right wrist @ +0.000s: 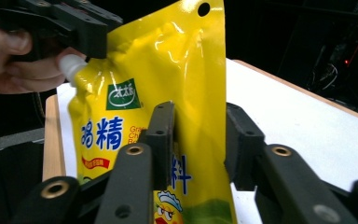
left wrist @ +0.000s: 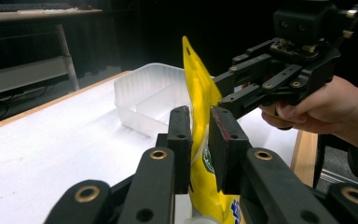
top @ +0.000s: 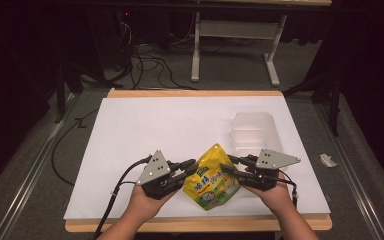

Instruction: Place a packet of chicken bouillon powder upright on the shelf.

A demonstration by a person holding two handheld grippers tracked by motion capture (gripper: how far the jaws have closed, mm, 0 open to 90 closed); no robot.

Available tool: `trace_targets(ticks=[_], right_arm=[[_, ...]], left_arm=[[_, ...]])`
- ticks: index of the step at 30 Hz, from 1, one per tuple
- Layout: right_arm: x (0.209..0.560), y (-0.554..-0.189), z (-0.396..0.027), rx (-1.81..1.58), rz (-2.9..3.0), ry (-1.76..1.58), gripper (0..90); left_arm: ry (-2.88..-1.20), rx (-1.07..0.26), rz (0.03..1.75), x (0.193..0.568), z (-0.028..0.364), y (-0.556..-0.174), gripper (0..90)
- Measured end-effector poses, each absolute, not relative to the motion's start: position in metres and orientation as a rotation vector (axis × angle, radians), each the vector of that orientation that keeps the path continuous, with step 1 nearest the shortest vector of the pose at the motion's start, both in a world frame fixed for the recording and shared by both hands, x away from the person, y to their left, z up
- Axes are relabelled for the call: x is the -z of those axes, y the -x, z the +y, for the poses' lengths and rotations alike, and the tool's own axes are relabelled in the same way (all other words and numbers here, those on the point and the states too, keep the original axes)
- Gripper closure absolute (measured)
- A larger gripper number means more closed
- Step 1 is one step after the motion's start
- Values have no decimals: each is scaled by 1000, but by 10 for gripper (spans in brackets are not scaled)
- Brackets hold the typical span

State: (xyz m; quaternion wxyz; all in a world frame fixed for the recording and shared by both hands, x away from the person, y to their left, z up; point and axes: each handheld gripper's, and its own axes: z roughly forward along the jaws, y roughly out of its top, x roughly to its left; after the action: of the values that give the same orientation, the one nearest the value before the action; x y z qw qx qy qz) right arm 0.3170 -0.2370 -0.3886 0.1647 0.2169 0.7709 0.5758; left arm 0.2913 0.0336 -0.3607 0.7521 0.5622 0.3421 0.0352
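Tabletop (top: 145, 130): white, with a clear plastic tray (top: 252, 131) at the far right.
Pouch (top: 211, 176): yellow, held up above the near edge, between both grippers.
Left gripper (top: 189, 168): closed on the pouch's left edge.
Right gripper (top: 228, 164): jaws pinch the pouch's right edge.

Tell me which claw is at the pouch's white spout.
The left claw: it grips the pouch at the corner with the spout. The right claw straddles the opposite, plain edge.
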Motion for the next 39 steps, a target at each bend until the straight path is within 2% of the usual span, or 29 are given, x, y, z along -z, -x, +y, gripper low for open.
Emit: trace_targets(ticks=[8, 9, 10, 11, 15, 24, 30, 35, 37, 39], right_arm=[[389, -315, -243, -1690, 2207, -593, 789], [389, -315, -245, -1698, 2208, -582, 857], [389, -315, -245, -1698, 2208, -582, 857], [388, -315, -246, -1710, 2211, -572, 898], [388, -314, -247, -1697, 2230, -551, 900], [388, -314, -247, -1679, 2220, -571, 900], [388, -314, -247, -1677, 2218, -574, 900], [388, -314, -247, -1676, 2218, -578, 900], [388, -314, -247, -1676, 2218, -578, 900], [388, -314, -247, -1677, 2215, -582, 900]], left_arm=[[-1233, -80, 755, 363, 36, -294, 787], [-1232, -82, 756, 363, 36, -294, 788], [-1232, -82, 756, 363, 36, -294, 788], [-1232, -83, 756, 363, 37, -294, 788], [-1232, -86, 759, 364, 38, -295, 777], [-1148, -106, 807, 362, 56, -295, 474], [-1159, -80, 861, 379, 68, -291, 391], [-1200, 29, 944, 405, 65, -291, 388], [-1239, 50, 951, 414, 60, -289, 471], [-1269, 52, 946, 423, 54, -287, 633]])
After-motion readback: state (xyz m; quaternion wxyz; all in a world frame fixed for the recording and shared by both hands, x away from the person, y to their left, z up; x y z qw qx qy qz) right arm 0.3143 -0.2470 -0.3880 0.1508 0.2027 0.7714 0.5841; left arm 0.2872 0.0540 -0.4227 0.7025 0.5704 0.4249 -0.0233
